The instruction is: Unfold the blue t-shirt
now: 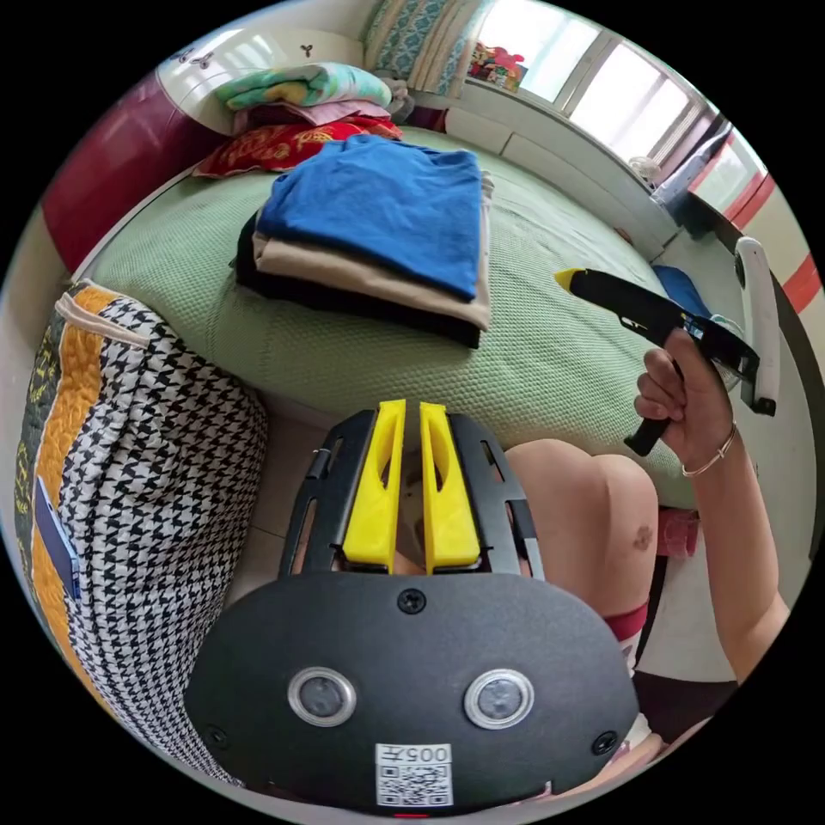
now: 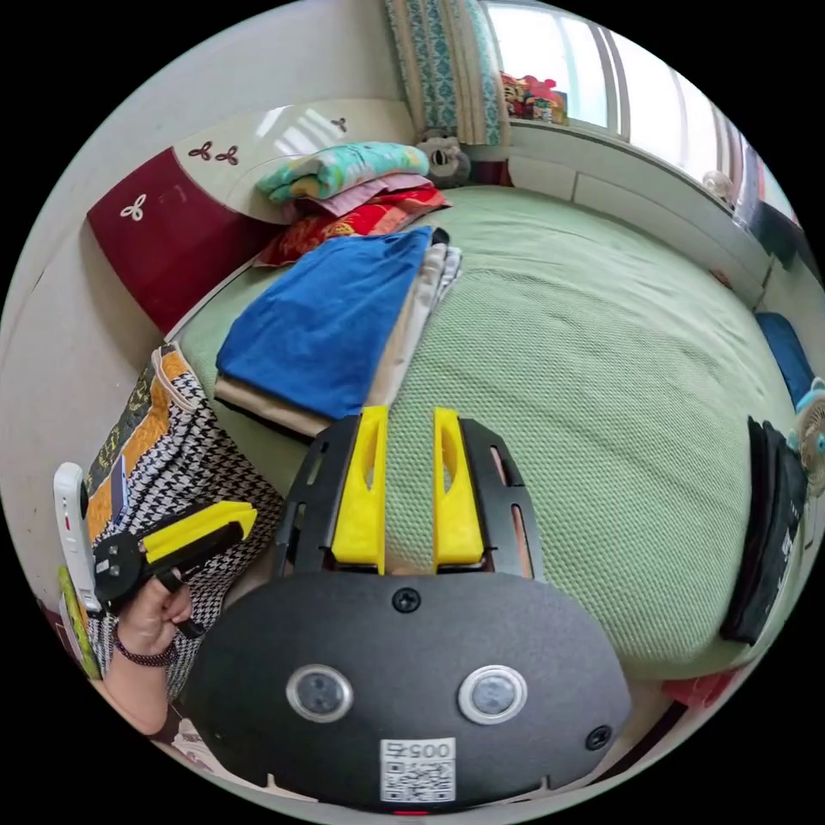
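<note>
The blue t-shirt (image 1: 378, 206) (image 2: 326, 318) lies folded on top of a small stack, over a beige garment (image 1: 369, 284) and a black one (image 1: 344, 301), on the green bed (image 1: 550, 361) (image 2: 584, 412). My left gripper (image 1: 412, 408) is held off the bed's near edge, short of the stack, its yellow jaws almost together with nothing between them. It also appears low on the left of the right gripper view (image 2: 245, 516), in a hand. My right gripper (image 2: 410, 417) hovers over the bed beside the stack, jaws slightly apart and empty. A hand holds it over the bed to the right of the stack (image 1: 569, 277).
A houndstooth-and-orange bag (image 1: 146, 481) (image 2: 163, 447) stands by the bed's edge. Pillows and folded bedding (image 1: 301, 112) (image 2: 352, 189) are piled at the headboard. The person's knee (image 1: 593, 524) is under the bed's edge. Black cloth (image 2: 765, 533) hangs at the bed's far corner.
</note>
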Action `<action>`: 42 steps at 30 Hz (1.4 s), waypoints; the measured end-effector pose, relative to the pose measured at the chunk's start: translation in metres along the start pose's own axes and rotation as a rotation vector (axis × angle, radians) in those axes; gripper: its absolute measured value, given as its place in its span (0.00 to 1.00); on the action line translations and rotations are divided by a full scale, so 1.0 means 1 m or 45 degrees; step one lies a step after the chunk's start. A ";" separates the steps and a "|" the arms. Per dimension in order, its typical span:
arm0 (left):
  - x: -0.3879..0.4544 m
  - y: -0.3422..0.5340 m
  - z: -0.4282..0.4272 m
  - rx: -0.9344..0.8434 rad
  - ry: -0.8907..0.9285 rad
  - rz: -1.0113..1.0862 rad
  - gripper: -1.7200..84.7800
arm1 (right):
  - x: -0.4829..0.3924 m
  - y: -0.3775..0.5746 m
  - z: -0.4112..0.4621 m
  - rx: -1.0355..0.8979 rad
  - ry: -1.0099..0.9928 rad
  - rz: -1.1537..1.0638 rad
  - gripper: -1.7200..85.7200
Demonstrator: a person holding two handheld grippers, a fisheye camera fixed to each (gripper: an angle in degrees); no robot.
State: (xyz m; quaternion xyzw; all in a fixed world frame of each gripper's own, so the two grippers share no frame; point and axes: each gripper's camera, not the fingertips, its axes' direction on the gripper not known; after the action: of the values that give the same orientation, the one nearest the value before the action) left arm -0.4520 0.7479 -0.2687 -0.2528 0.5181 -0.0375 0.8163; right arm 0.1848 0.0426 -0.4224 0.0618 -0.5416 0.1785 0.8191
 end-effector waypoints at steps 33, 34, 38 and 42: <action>-0.002 -0.084 -0.053 0.274 -0.159 0.307 0.06 | -0.041 -0.135 0.071 -0.178 -0.194 -0.060 0.04; -0.005 -0.082 -0.057 0.288 -0.138 0.292 0.05 | -0.038 -0.137 0.071 -0.176 -0.191 -0.043 0.05; -0.011 -0.079 -0.074 0.351 -0.098 0.279 0.04 | -0.008 -0.159 0.073 -0.130 -0.305 0.078 0.13; -0.010 -0.082 -0.083 0.354 -0.085 0.283 0.04 | 0.020 -0.194 0.101 -0.193 -0.380 0.250 0.14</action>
State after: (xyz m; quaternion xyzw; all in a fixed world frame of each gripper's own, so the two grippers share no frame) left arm -0.5120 0.6485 -0.2515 -0.0797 0.5053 -0.0099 0.8592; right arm 0.1737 -0.1626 -0.3455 -0.0272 -0.6723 0.2052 0.7108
